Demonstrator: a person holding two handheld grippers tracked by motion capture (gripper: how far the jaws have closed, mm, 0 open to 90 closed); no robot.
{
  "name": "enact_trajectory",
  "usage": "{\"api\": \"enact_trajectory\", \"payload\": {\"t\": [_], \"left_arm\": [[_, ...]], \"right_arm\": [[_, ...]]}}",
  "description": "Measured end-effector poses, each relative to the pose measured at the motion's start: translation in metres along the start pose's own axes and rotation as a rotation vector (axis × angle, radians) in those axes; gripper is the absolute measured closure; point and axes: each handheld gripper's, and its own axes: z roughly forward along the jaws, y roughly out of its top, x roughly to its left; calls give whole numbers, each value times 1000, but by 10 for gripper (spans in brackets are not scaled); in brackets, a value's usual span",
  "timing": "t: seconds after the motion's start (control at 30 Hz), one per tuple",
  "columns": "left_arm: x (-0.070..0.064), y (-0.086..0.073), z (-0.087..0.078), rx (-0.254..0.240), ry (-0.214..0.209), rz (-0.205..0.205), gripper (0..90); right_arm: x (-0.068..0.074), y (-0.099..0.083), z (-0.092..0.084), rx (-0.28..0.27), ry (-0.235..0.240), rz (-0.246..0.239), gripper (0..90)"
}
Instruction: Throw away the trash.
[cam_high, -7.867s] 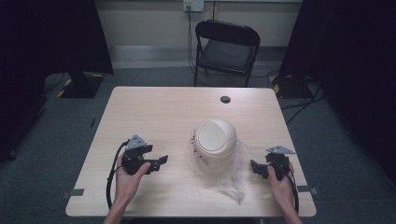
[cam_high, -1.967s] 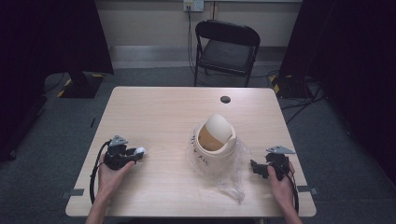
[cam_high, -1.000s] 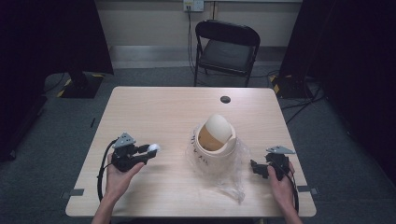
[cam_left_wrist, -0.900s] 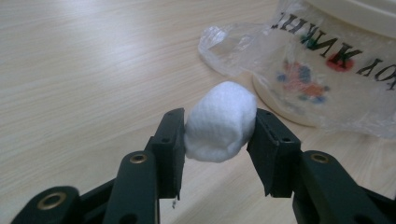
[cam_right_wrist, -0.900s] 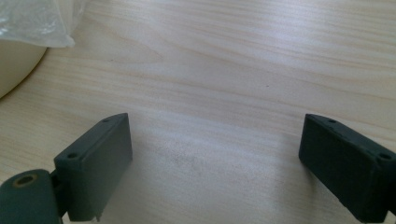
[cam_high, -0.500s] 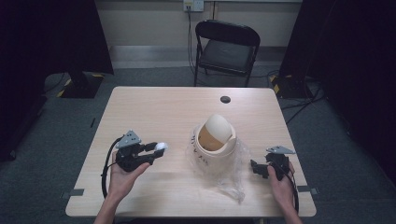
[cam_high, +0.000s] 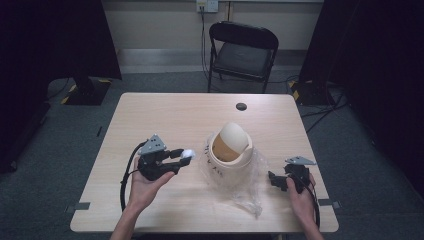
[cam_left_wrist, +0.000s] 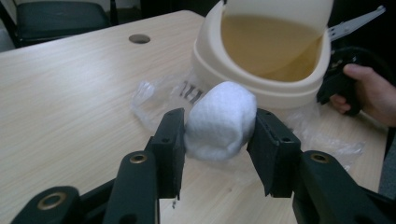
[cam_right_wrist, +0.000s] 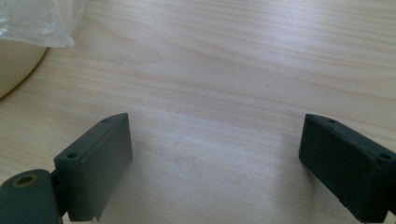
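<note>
Gripping a white wad of soft material (cam_left_wrist: 219, 120) between both jaws, the left tongs (cam_high: 176, 159) are clenched on it above the worktop (cam_high: 150, 115), left of centre in the high view. In the left gripper view the wad bulges above and ahead of the two jaws and hangs clear of the wood.

Edges and open room:
- The left tongs are well inside the left and near edges of the worktop.
- The surface to their left and on toward the far edge is bare wood.
- A small dark round fitting (cam_high: 241, 106) sits near the far edge, well apart from both tongs.
- The right tongs (cam_high: 278, 181) rest low near the front right corner, close to the right edge. Their jaws are spread wide and grasp nothing; the right gripper view shows bare wood between them.
- A black folding chair (cam_high: 242, 50) stands on the floor beyond the far edge.

Containers and contents:
- A cream round bin (cam_high: 229, 162) stands right of centre, between the two tongs, on a sheet of clear crumpled plastic (cam_high: 247, 192) that spreads toward the near edge.
- Its domed swing lid (cam_high: 235, 135) is tilted, leaving an opening that faces the left tongs.
- The interior visible through that opening is a plain tan wall (cam_left_wrist: 268, 46); the bottom is hidden, so contents cannot be told.
- The wad is just beside the bin's opening, outside it.
</note>
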Motion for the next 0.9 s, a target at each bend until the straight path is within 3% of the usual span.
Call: {"api": "enact_trajectory", "payload": {"t": [0.37,0.6,0.9], "left_arm": [[-21,26,16,-10,-46,61,573],[-30,36,26,-15,-74,74,573],[-35,40,45,50,-87,95,573]], "right_arm": [[0,0,0,1,0,1,89],[0,0,0,0,0,1,89],[0,0,0,1,0,1,89]]}}
